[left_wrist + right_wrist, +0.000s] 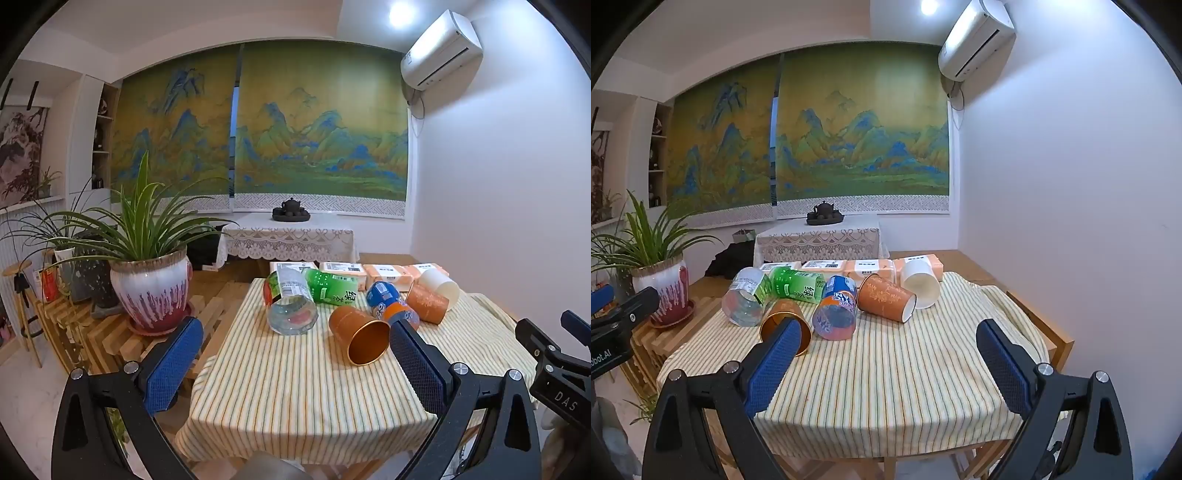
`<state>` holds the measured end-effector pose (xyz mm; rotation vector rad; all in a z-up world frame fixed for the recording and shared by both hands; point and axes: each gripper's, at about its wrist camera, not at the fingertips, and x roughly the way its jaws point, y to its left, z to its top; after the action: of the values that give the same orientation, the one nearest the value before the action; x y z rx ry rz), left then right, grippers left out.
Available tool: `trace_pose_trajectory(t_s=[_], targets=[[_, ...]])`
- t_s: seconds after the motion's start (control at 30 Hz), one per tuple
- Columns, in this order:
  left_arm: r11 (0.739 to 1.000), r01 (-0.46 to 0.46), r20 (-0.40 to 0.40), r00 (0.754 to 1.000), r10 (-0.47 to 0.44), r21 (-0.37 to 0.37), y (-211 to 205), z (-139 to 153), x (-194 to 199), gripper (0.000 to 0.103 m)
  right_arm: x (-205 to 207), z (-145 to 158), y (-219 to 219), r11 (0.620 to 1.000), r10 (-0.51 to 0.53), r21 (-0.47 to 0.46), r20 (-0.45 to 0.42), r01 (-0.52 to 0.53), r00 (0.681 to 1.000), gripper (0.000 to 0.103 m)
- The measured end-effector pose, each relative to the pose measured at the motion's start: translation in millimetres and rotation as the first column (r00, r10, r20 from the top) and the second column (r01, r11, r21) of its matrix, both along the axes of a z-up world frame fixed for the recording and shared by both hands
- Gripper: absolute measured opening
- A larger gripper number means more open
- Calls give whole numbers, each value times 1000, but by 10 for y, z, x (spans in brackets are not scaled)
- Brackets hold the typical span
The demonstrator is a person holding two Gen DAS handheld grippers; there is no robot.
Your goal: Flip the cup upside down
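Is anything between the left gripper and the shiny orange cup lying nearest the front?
Nothing visible. The left gripper is open and the orange metallic cup lies on its side just beyond it, mouth toward the camera. Only bare striped tablecloth lies between. The cut Fanta bottle sits close behind the cup.

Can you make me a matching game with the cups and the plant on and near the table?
Things:
1. white cup
2. shiny orange cup
3. potted plant
4. teapot

Places:
A. on the far lace-covered table
B. lying nearest the grippers
C. on wooden slats left of the table
D. lying at the right end of the row

Pairs: 1-D, 2-B, 3-C, 4-A
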<state>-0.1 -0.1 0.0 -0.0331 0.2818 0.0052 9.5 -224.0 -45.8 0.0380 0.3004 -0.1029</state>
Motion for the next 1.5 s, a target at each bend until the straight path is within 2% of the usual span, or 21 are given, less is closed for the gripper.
trace_pose_trajectory(t_s=[0.67, 0.83, 1.27, 1.5], targets=[[999, -21, -1, 1000, 21, -32, 130, 10, -91, 102, -51, 29, -20, 1000, -7, 20, 9, 7, 1000, 94], [1000, -27, 2, 1000, 27, -4, 85, 1, -99, 102, -108, 78, 13, 1000, -15, 11, 28, 15, 999, 94], [999, -46, 14, 999, 46, -16, 145, 21, -90, 102, -117, 100, 88, 1000, 11, 5, 33, -11, 999, 94], [999, -44, -8, 999, 44, -9, 151, -56, -24, 102, -52, 37, 113, 1000, 8, 4, 19, -8, 1000, 94]])
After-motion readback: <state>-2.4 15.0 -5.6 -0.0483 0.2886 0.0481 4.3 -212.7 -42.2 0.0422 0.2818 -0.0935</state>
